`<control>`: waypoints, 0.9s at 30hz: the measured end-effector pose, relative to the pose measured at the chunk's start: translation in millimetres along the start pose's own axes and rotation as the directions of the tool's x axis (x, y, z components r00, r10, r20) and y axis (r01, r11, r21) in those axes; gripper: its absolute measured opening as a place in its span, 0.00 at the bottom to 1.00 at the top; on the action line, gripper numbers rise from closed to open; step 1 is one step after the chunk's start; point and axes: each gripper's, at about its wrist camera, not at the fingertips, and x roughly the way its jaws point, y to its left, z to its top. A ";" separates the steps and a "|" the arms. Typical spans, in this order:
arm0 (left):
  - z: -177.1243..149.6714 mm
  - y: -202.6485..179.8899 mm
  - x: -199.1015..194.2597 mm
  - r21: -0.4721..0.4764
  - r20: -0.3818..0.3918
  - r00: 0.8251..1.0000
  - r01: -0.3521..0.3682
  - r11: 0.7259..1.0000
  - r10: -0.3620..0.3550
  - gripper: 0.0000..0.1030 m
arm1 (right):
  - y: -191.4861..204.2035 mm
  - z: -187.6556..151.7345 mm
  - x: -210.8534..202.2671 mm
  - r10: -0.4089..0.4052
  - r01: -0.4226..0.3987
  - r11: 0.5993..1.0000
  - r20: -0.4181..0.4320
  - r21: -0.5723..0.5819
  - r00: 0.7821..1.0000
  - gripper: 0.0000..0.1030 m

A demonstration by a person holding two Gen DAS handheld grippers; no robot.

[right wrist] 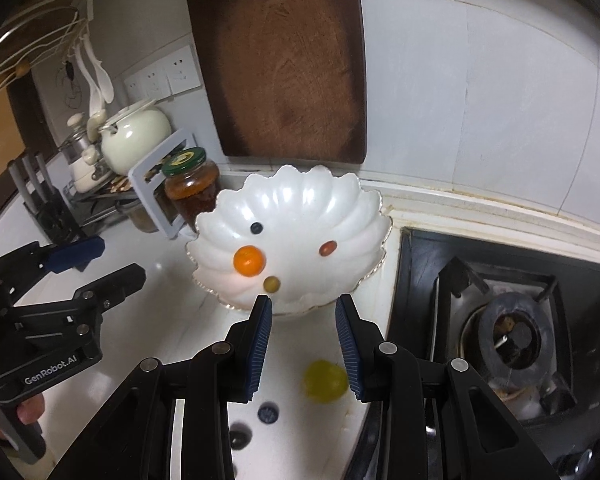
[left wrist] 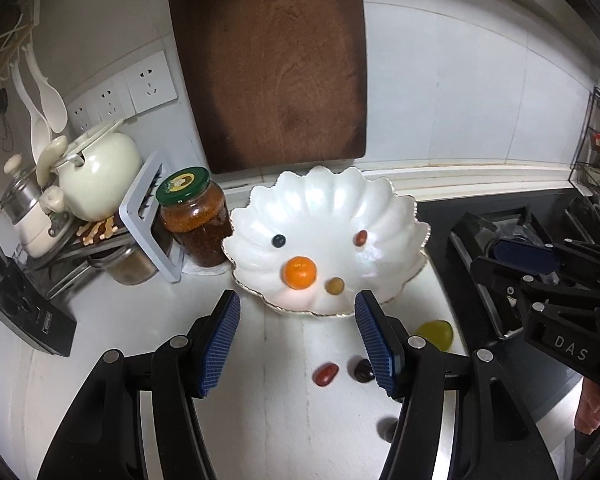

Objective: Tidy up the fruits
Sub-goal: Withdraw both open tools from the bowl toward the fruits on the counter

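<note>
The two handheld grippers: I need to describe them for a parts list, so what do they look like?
Both are matte black plastic with angular linkage arms and silver pivot pins. The left gripper and right gripper carry dark blue ribbed pads on each finger. White lettering reads "GenRobot.AI" on the left body and "DAS" on the right. No cables or sleeves show.

Both wrist cameras look down, sharing the bowl (left wrist: 388,208).

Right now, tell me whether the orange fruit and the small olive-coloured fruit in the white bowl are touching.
Apart. The left wrist view shows bare white bowl between the orange fruit and the olive-coloured fruit; the right wrist view shows the same gap.
</note>
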 end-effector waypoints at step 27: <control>-50.9 -15.9 -21.4 0.045 0.013 0.997 0.069 0.997 -0.070 0.57 | 2.9 -56.0 -19.5 -0.005 0.006 1.000 -0.026 0.024 1.000 0.33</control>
